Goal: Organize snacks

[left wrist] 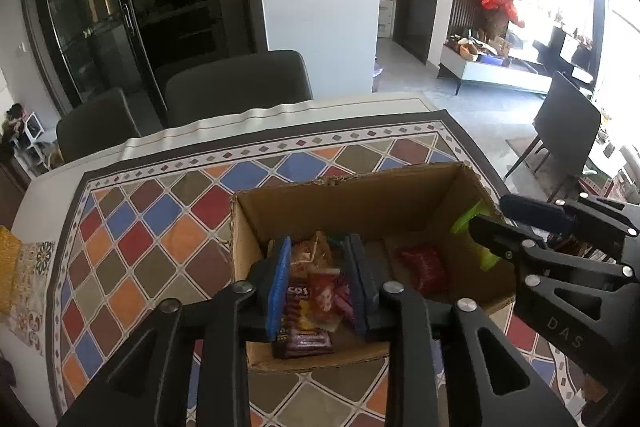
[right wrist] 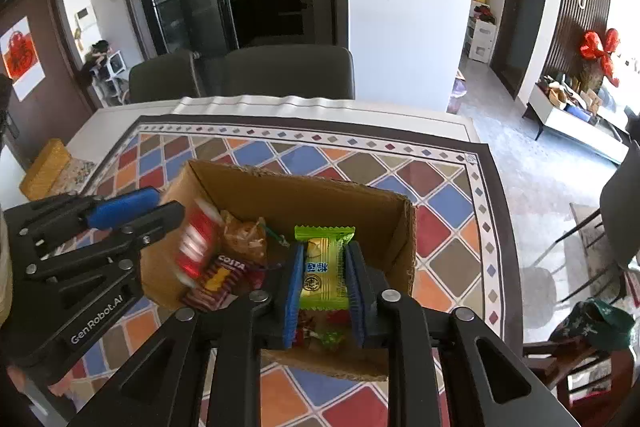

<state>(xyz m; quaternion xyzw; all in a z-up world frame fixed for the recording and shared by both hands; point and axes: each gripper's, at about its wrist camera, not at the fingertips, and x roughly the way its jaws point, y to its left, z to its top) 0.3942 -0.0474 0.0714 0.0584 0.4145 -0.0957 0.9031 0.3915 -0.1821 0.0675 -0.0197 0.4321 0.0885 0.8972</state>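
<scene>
An open cardboard box [left wrist: 360, 203] [right wrist: 300, 203] stands on the patterned tablecloth with several snack packets inside. My left gripper [left wrist: 318, 243] [right wrist: 168, 205] hovers over the box's left part, jaws apart. A red packet [left wrist: 324, 287] [right wrist: 196, 243] sits loose between its pads, blurred just under the tips in the right wrist view. My right gripper [right wrist: 325, 247] [left wrist: 490, 213] is over the box's right part, its blue pads pressed on a green packet [right wrist: 324, 267] [left wrist: 476, 235]. A brown Costa packet [right wrist: 224, 275] and another red packet [left wrist: 424, 263] lie on the box floor.
The colourful diamond tablecloth [right wrist: 440, 203] covers the table [right wrist: 360, 105]. Two dark chairs [right wrist: 288, 71] stand at the far edge and another chair [left wrist: 568, 115] is off to the right. A yellow block [right wrist: 44, 167] lies at the table's left end.
</scene>
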